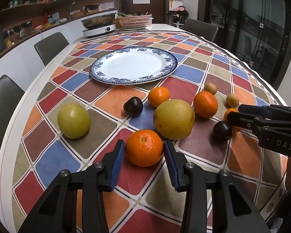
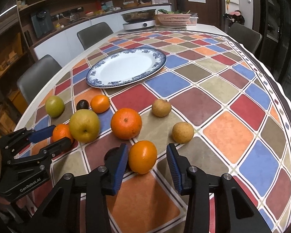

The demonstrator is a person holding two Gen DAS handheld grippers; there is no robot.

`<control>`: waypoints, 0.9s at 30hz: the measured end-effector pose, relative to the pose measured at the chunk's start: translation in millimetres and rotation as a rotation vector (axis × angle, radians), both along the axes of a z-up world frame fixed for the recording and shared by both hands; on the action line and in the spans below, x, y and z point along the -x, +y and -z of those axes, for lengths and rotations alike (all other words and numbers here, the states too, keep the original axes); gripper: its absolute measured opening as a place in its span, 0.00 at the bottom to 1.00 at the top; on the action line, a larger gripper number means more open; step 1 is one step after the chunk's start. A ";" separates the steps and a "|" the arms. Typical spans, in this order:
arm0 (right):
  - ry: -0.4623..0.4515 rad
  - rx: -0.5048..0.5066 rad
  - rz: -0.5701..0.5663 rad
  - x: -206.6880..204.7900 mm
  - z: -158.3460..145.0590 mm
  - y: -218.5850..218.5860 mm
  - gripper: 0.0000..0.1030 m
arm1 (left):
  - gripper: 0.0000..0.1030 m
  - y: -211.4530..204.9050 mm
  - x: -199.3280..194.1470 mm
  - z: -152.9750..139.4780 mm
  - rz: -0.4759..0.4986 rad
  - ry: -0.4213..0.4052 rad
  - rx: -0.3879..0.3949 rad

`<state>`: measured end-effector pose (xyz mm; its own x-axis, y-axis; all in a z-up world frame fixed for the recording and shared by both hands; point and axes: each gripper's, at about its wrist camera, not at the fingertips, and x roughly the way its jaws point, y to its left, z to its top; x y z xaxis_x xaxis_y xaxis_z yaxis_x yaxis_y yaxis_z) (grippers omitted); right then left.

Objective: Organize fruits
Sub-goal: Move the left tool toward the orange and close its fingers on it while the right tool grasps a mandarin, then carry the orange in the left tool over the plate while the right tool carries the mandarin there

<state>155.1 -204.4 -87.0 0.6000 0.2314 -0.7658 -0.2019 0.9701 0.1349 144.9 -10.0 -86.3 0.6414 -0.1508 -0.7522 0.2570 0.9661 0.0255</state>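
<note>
Nearby, plate (image 1: 165, 55) leaves bare cloth (image 2: 232, 132) toward table edge.

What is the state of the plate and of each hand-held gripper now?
White plate with blue patterned rim: empty, lying flat.
Left hand-held gripper: shut on large round orange fruit.
Right hand-held gripper: open around smaller round orange fruit.

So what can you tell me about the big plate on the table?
The plate is round and wide, glossy white like china, with a blue flower pattern around its rim and a dark blue edge. It lies flat on the checked tablecloth, farther back than all the fruit. Nothing sits on it and no fruit or gripper touches it. It looks clean and whole.
</note>
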 end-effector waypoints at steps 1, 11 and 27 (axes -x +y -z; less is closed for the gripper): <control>0.003 -0.004 0.003 -0.3 0.2 -0.6 0.41 | 0.40 -0.1 -0.1 -0.2 0.001 0.000 -0.001; 0.021 -0.037 0.004 -2.3 3.5 -3.2 0.32 | 0.39 -0.3 2.3 -1.0 -0.004 -0.001 0.010; -0.072 -0.037 -0.034 16.0 -27.7 0.5 0.31 | 0.39 -3.2 22.1 -37.6 0.003 -0.094 0.034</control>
